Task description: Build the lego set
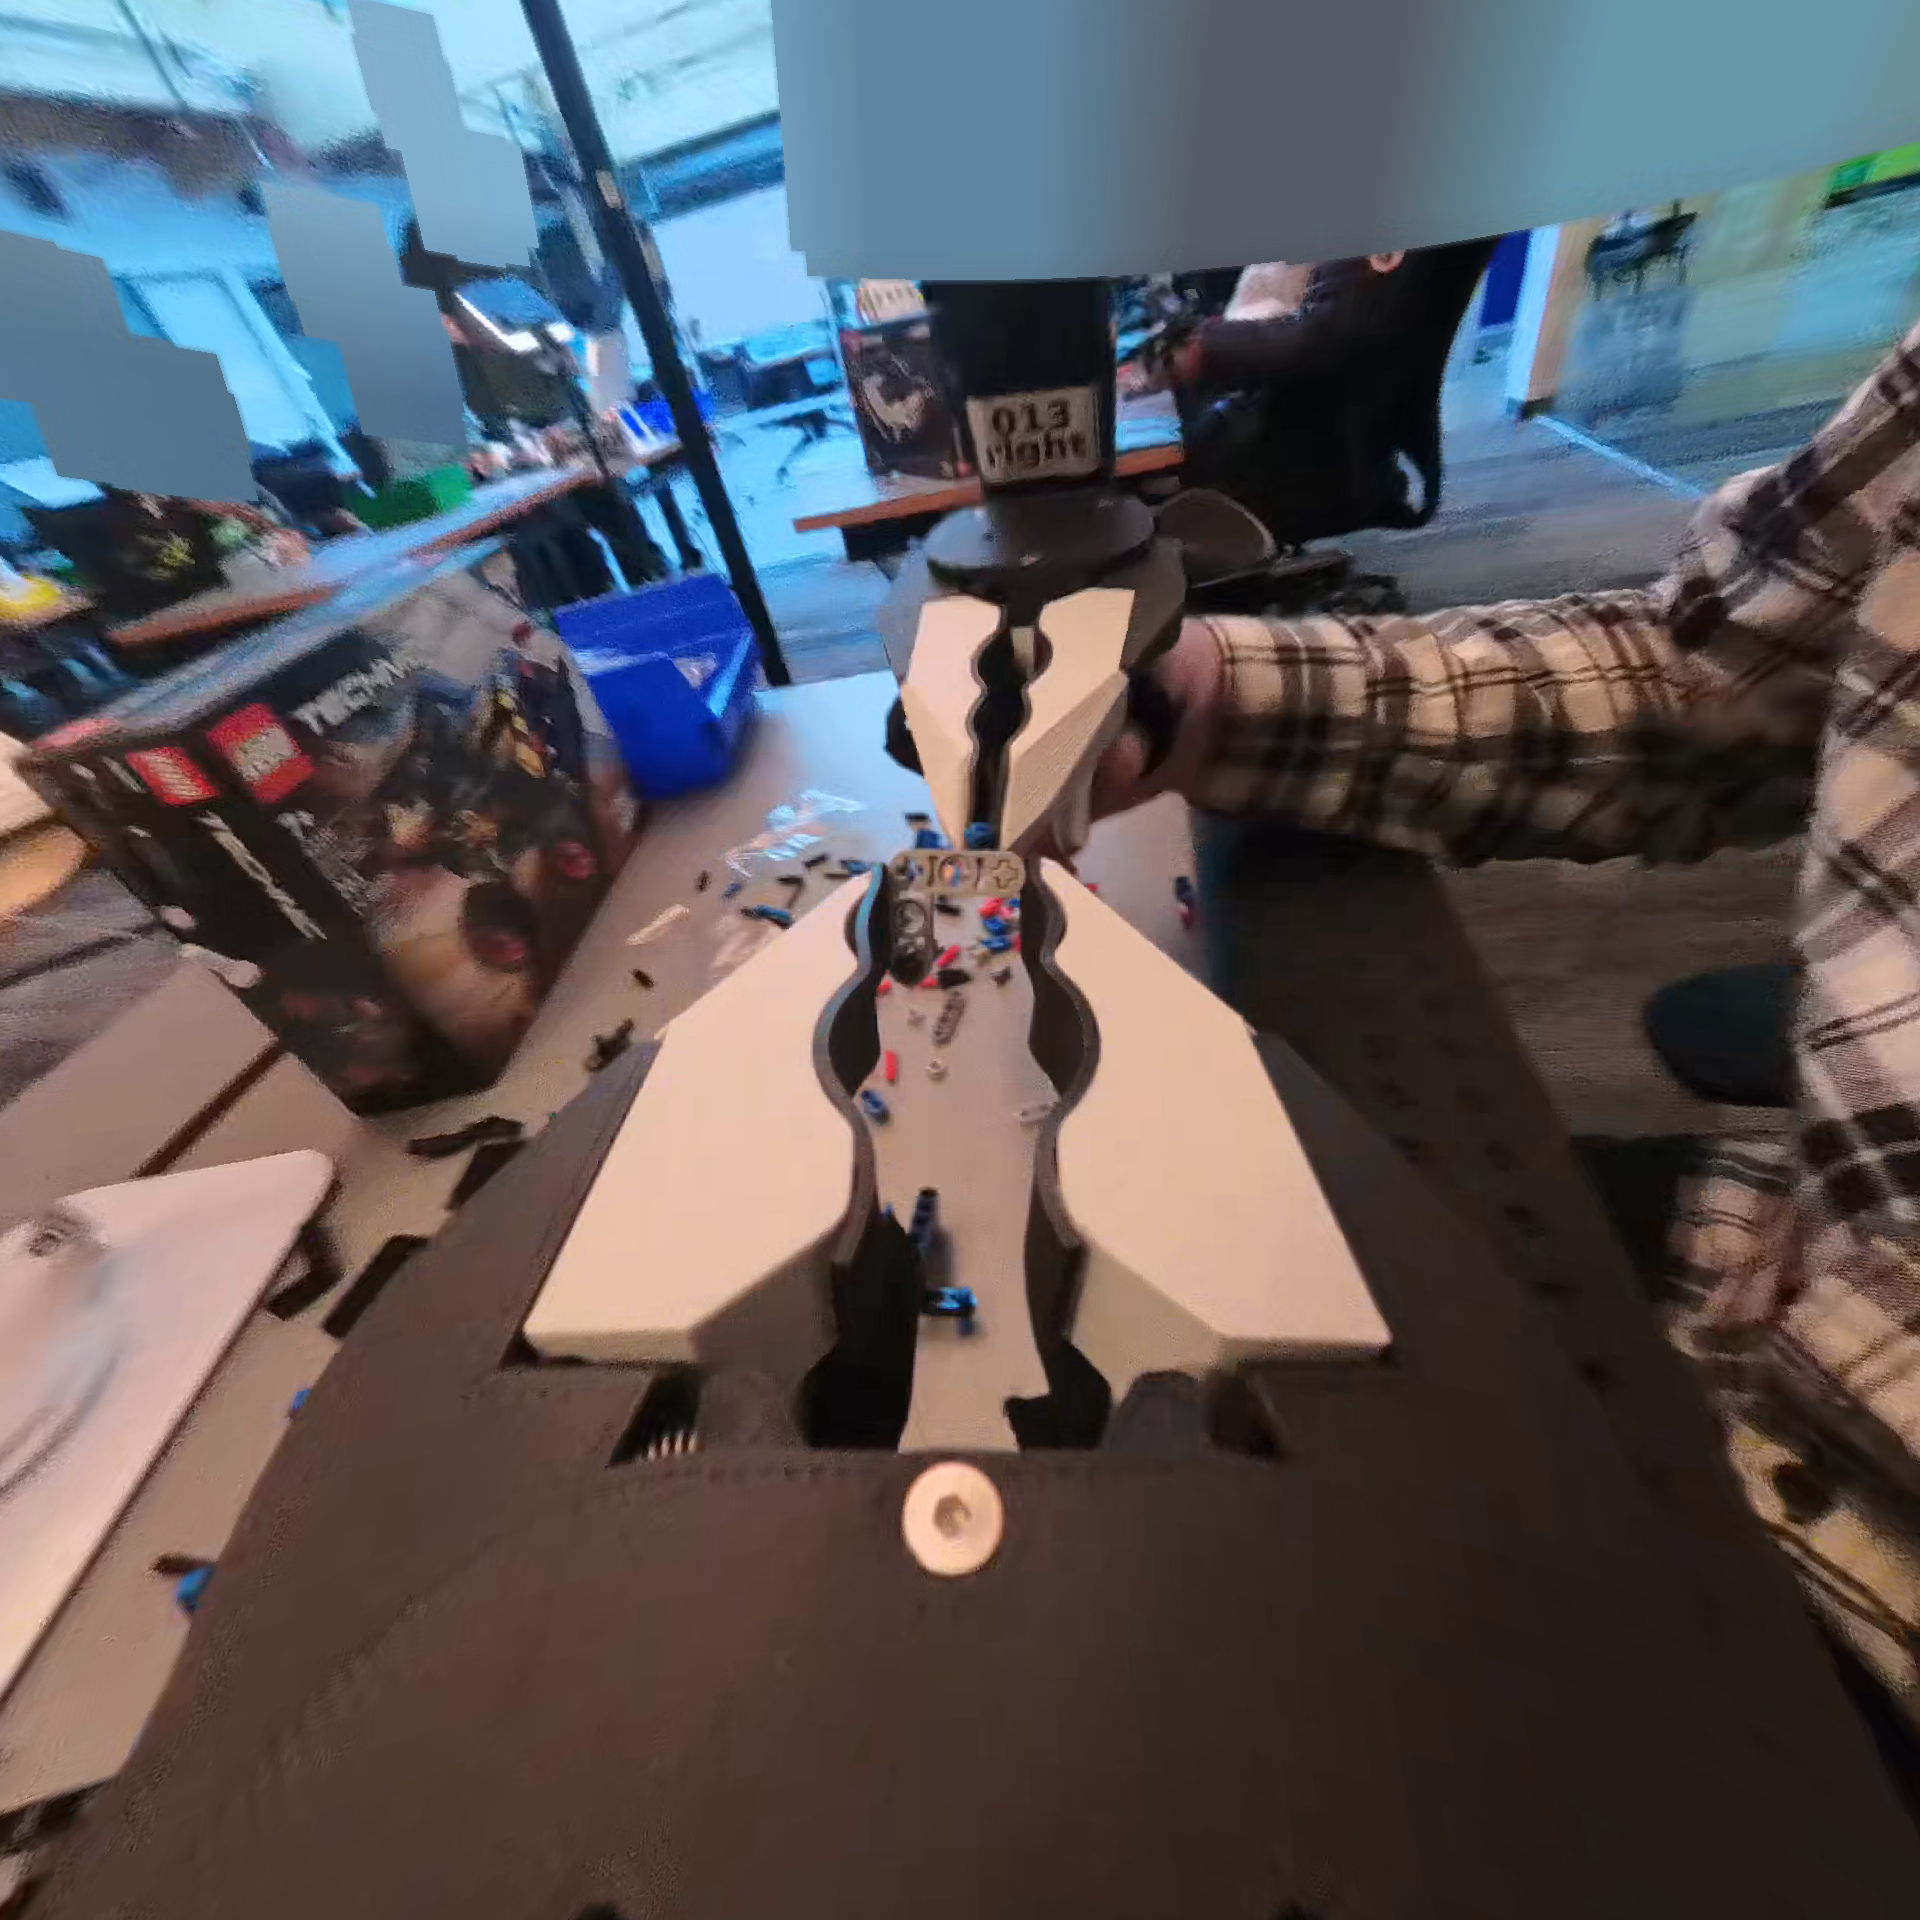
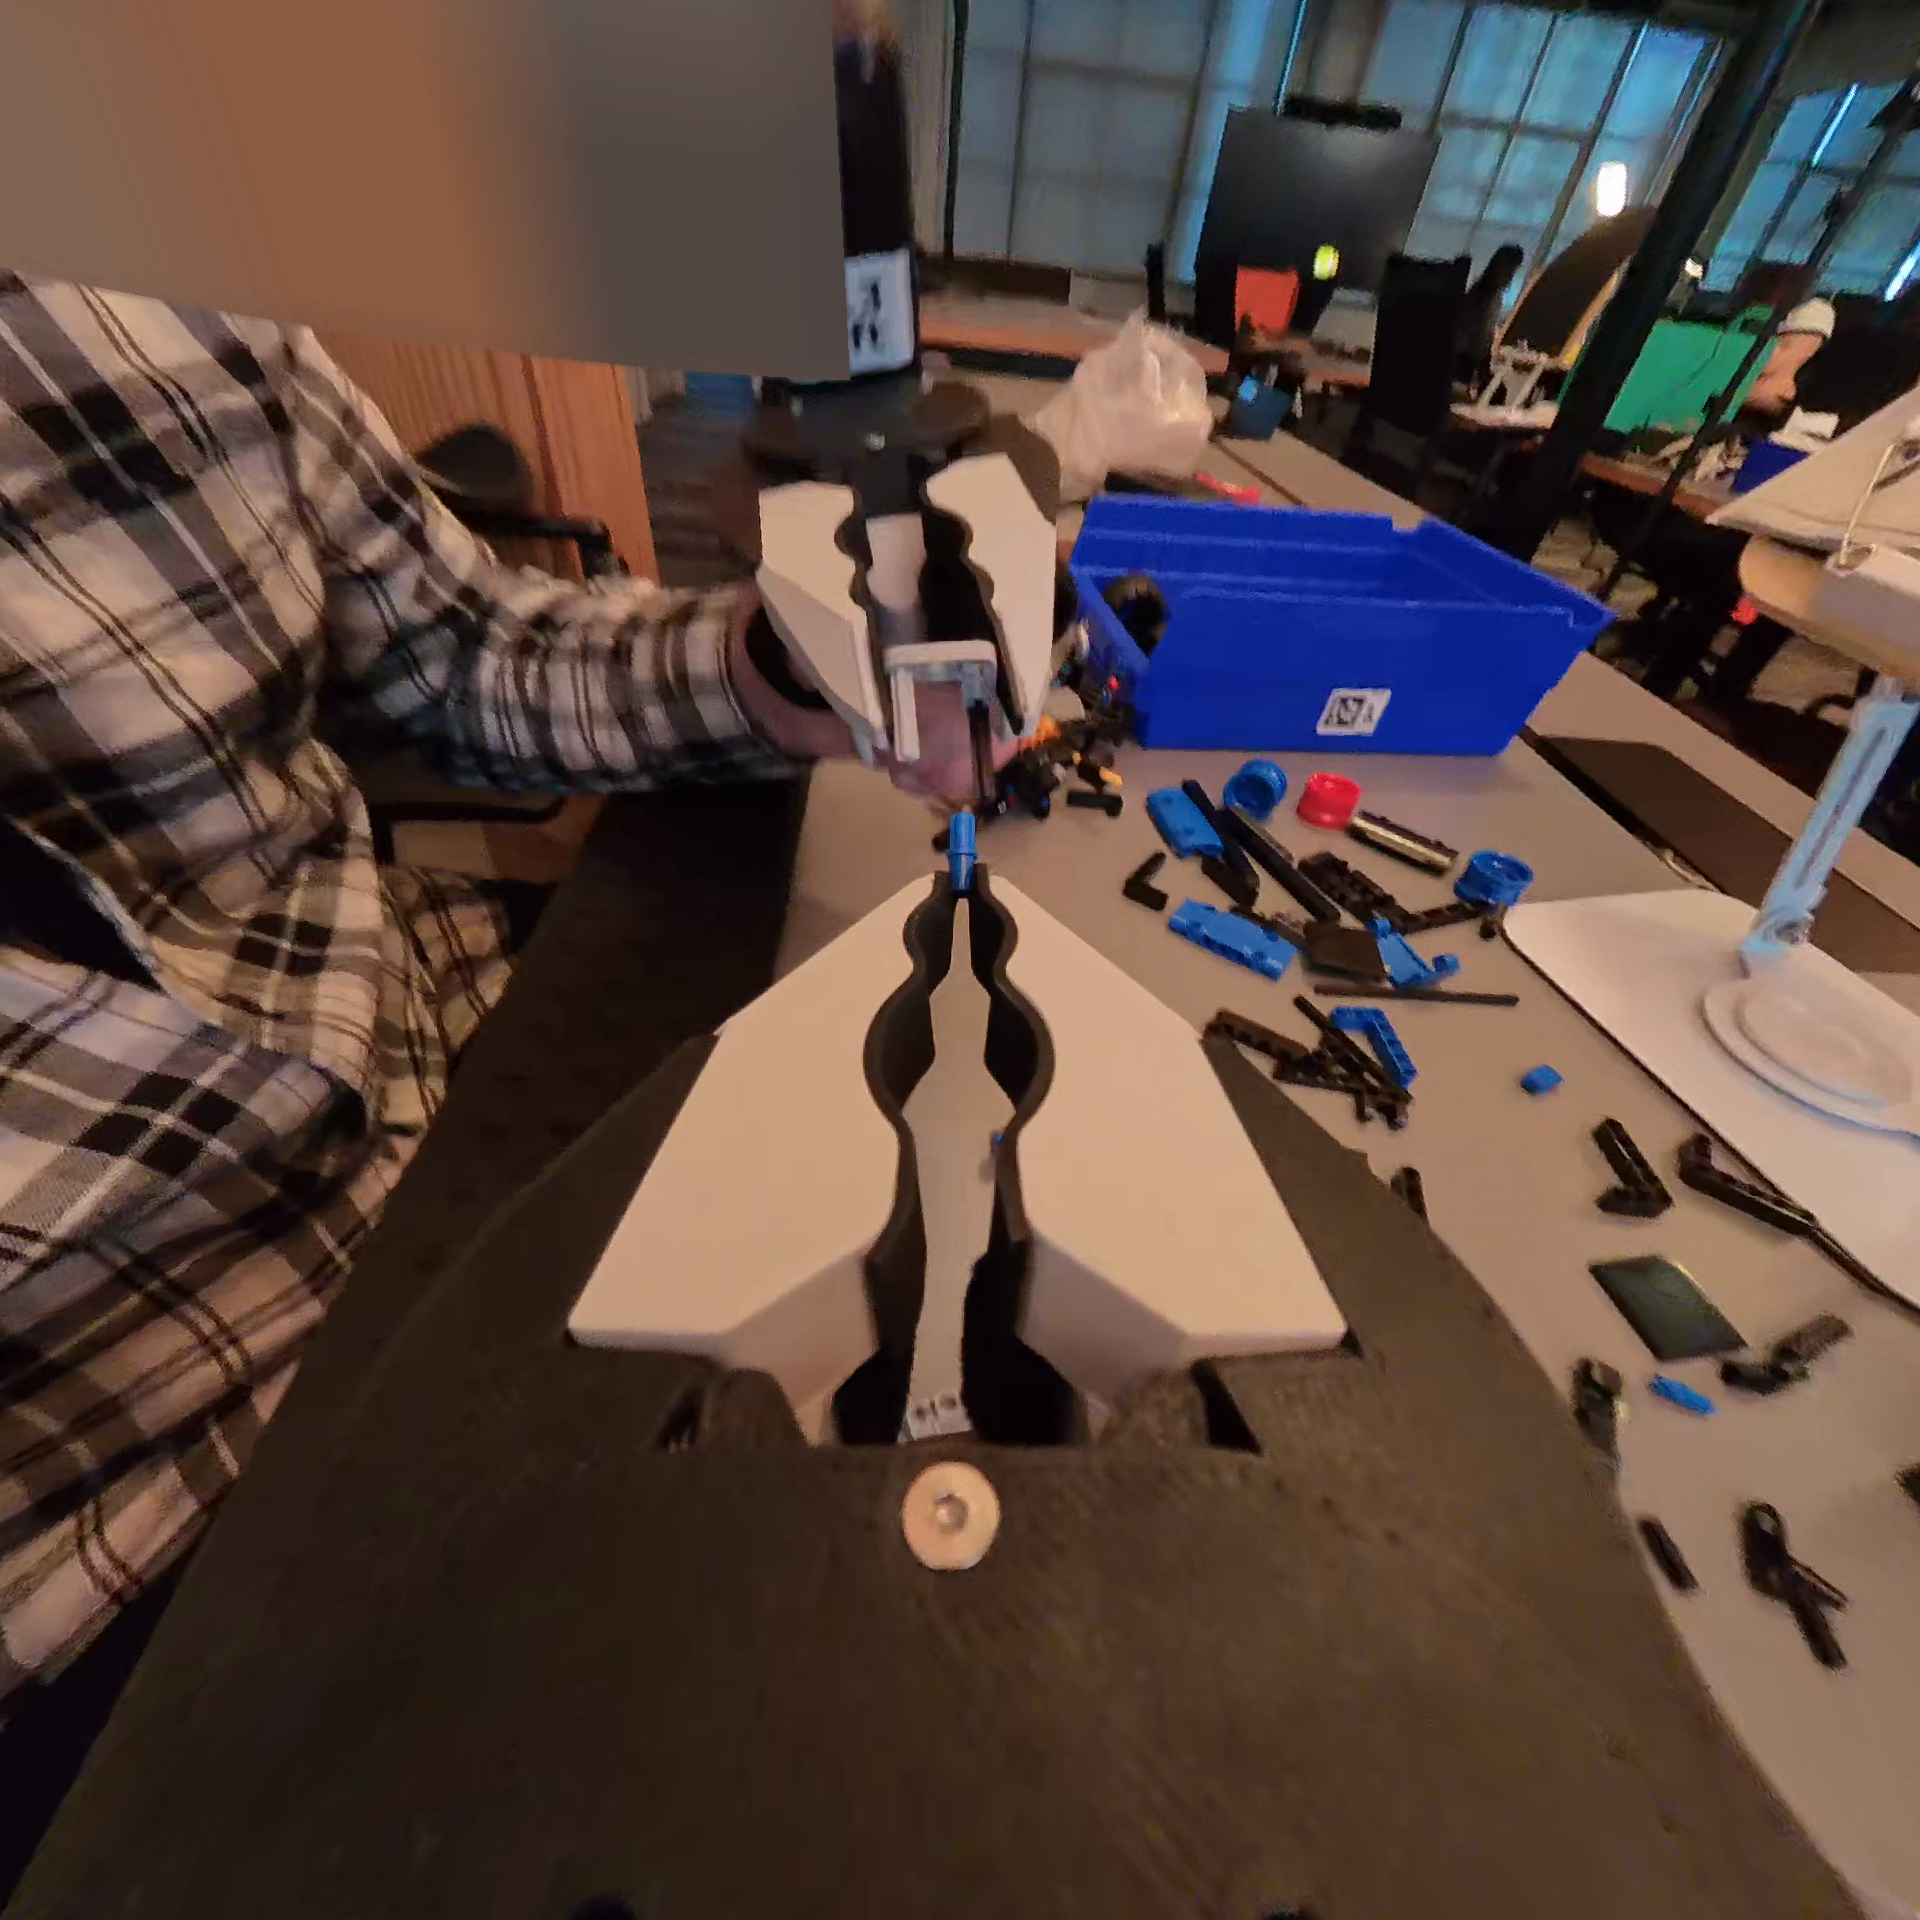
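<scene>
The left gripper [image 1: 961, 883] is clamped across a grey frame piece [image 1: 961, 871], holding it steady with its holes facing the right gripper [image 2: 961, 883]. That gripper's jaws are pinched together on a blue pin [image 2: 960, 844], aimed at the frame, apparently for insertion. Loose parts [image 2: 1340, 935] lie beyond, near the blue bin [image 2: 1351, 634].

The fingers [image 2: 1122, 1174] were smooth matt white plastic on a rough, grainy black body [image 2: 935, 1714] with a shiny metal screw [image 2: 950, 1514]. The blue bin [image 2: 1351, 634] was glossy plastic, the bench [image 2: 1507, 1226] matt grey, the sleeve [image 2: 540, 665] plaid cloth.
</scene>
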### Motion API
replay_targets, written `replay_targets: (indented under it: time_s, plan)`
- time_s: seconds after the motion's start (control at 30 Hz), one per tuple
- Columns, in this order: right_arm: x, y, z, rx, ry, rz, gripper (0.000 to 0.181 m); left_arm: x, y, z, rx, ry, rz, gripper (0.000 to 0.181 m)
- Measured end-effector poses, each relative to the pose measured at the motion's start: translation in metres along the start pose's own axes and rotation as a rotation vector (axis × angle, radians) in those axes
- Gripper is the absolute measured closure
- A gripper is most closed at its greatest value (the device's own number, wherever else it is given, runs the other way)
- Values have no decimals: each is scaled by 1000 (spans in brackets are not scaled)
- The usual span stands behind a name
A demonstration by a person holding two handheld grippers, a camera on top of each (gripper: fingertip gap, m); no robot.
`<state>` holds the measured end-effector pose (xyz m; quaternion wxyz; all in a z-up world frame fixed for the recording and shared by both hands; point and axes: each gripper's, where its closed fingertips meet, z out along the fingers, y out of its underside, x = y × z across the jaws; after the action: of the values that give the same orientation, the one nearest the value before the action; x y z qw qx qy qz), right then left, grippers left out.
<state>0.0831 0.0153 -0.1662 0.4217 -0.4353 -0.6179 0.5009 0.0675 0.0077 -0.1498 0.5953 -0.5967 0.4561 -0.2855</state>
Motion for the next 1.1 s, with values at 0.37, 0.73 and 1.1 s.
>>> replay_targets:
  time_s: [0.37, 0.73, 1.1]
  plan:
    - [-3, 65, -13, -318, 76, 26, 179, 44, 131, 36, -649, 176, 60, 157]
    - [-10, 88, -9, -437, 66, -2, 180, 46, 132, 40, -619, 198, -18, 137]
    - [-21, 82, -2, -404, -26, 178, 180, 36, 83, 49, -426, 44, 326, 178]
